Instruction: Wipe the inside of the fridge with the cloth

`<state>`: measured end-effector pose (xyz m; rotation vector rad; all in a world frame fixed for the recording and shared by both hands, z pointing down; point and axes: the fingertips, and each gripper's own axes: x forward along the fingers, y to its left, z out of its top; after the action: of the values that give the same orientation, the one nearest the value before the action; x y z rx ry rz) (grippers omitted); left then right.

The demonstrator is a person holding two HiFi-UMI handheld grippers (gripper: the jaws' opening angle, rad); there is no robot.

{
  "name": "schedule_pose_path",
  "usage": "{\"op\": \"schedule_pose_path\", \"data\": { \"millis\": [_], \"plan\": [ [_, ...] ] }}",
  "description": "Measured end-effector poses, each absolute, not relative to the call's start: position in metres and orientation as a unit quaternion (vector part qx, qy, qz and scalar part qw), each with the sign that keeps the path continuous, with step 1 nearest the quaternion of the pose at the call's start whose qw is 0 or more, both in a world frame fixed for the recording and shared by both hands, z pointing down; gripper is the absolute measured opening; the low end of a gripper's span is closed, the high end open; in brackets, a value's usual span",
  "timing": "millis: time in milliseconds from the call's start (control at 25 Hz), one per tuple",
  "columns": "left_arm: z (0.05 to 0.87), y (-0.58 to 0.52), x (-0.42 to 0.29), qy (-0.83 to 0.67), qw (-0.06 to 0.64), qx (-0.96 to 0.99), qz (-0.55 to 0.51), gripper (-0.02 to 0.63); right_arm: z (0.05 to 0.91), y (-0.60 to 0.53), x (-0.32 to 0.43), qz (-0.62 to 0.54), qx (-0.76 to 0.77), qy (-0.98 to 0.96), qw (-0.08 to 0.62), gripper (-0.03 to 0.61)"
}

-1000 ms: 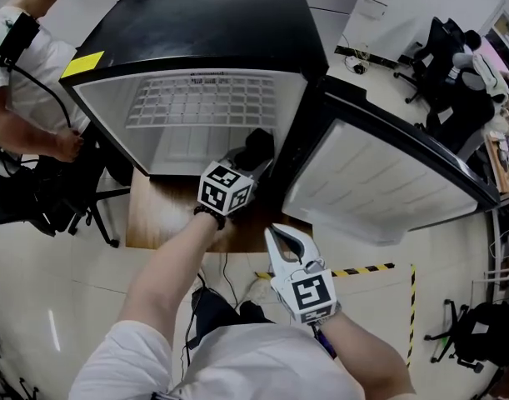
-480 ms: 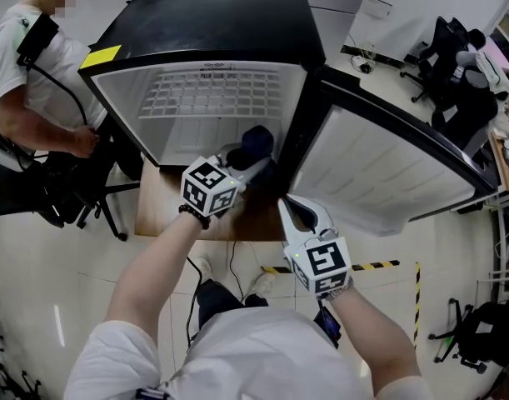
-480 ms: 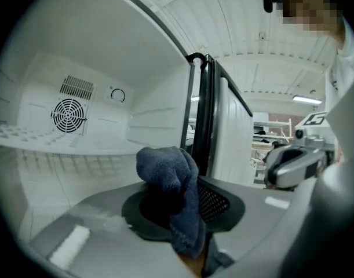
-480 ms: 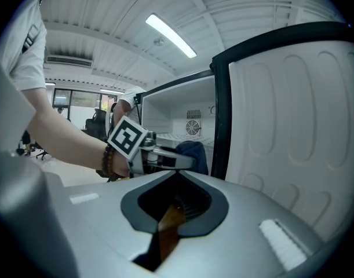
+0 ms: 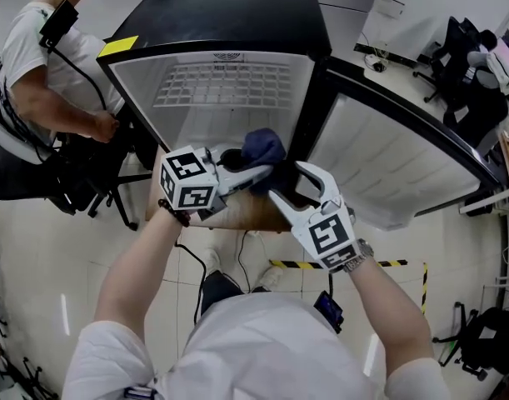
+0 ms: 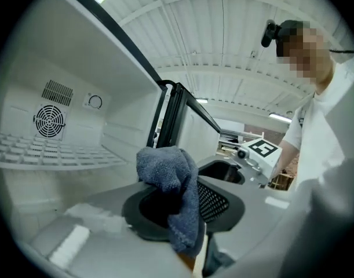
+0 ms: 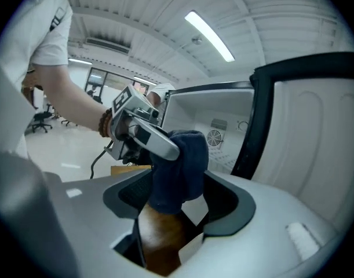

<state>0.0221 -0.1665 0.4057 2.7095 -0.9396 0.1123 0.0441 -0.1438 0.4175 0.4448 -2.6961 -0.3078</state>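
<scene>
Office-like lab, swivel chairs (image 5: 464, 90), floor hazard tape (image 5: 379, 265)

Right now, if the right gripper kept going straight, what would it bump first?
Probably the blue cloth, held by the left gripper. It hangs between the right gripper's jaws, which have just been opening.

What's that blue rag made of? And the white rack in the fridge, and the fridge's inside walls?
The cloth looks like soft microfibre or terry: fuzzy surface, hanging in loose folds. The shelf looks like thin wire coated white, an open grid; metal underneath is a guess. The fridge's inner wall looks like smooth white plastic with a slight sheen.
</scene>
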Motion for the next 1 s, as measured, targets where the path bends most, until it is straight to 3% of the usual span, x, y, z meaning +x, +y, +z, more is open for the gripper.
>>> {"op": "schedule_pose_path", "data": {
  "millis": [160, 680, 840, 1000],
  "plan": [
    [0.393, -0.152, 0.03, -0.302, 0.141, 0.941, 0.05, 0.109, 0.416, -0.136, 0.036, -0.131, 0.127, -0.962, 0.202, 0.314],
    [0.382, -0.127, 0.048, -0.22, 0.159, 0.958, 0.093, 0.114, 0.402, -0.121, 0.014, -0.171, 0.136, -0.955, 0.202, 0.32],
    [0.376, -0.126, 0.049, -0.196, 0.15, 0.964, 0.097, 0.118, 0.396, -0.128, 0.016, -0.164, 0.193, -0.948, 0.195, 0.194],
    [0.37, -0.126, 0.048, -0.182, 0.135, 0.968, 0.107, 0.147, 0.395, -0.131, 0.022, -0.144, 0.246, -0.938, 0.197, 0.119]
  ]
}}
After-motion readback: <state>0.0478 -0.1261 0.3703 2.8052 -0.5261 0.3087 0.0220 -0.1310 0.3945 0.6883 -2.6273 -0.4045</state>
